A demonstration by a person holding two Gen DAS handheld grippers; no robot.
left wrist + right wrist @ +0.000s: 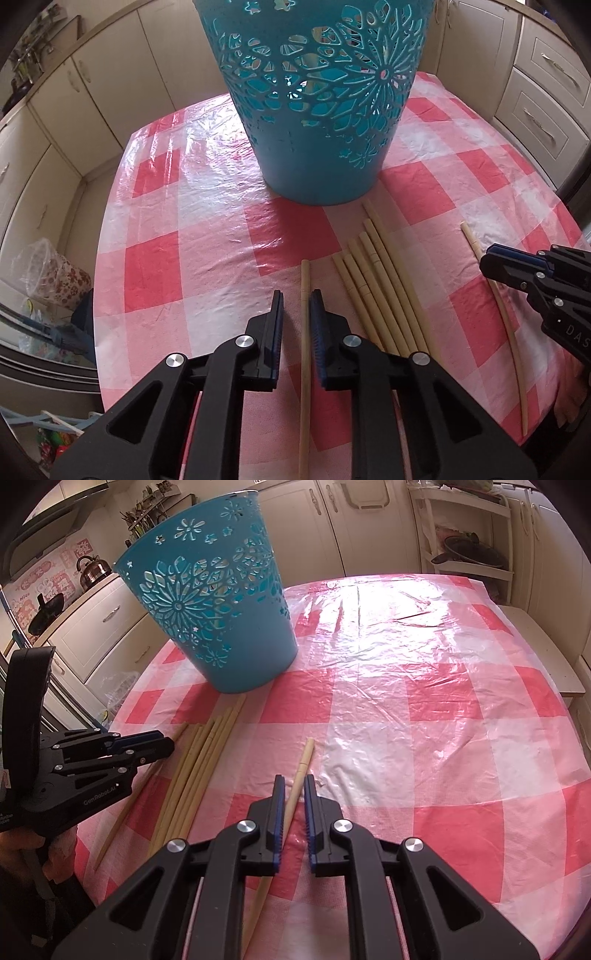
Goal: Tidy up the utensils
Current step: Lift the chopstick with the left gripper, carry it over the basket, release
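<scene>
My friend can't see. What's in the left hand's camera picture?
The left gripper has its jaws open around one chopstick on a pink checked tablecloth. More chopsticks lie beside it, near a blue basket.

The left gripper (296,314) straddles a single chopstick (305,295) lying on the table (184,258), one finger on either side of it. Just right of that gripper lies a bundle of chopsticks (373,280), fanned side by side. Ahead of both stands the basket (317,103), its base near the bundle's far tips. Further right, the right gripper (294,797) straddles a lone chopstick (301,771), well apart from the bundle.
</scene>
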